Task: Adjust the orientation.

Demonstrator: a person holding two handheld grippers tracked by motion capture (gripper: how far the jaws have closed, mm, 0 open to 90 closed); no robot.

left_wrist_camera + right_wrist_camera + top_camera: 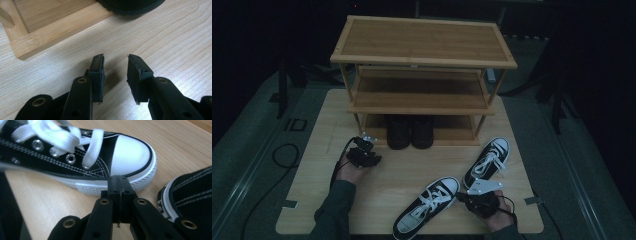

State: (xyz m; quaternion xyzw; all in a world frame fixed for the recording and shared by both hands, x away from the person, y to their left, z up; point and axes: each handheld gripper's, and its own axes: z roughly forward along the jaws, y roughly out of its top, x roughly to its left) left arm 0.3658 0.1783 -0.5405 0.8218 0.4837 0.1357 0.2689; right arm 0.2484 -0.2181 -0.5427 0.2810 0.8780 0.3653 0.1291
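Beside right claw (119, 185), sneaker (427, 206) toe up-right.

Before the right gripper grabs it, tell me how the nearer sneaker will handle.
The nearer sneaker looks light. Its canvas sides would probably flex under the fingers, while the rubber toe cap seems firmer. The loose white laces may dangle.

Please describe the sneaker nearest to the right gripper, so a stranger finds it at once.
In front of the bamboo shoe rack, two black sneakers with white laces lie on the table. It is the near sneaker, beside the right gripper; the far sneaker lies closer to the rack.
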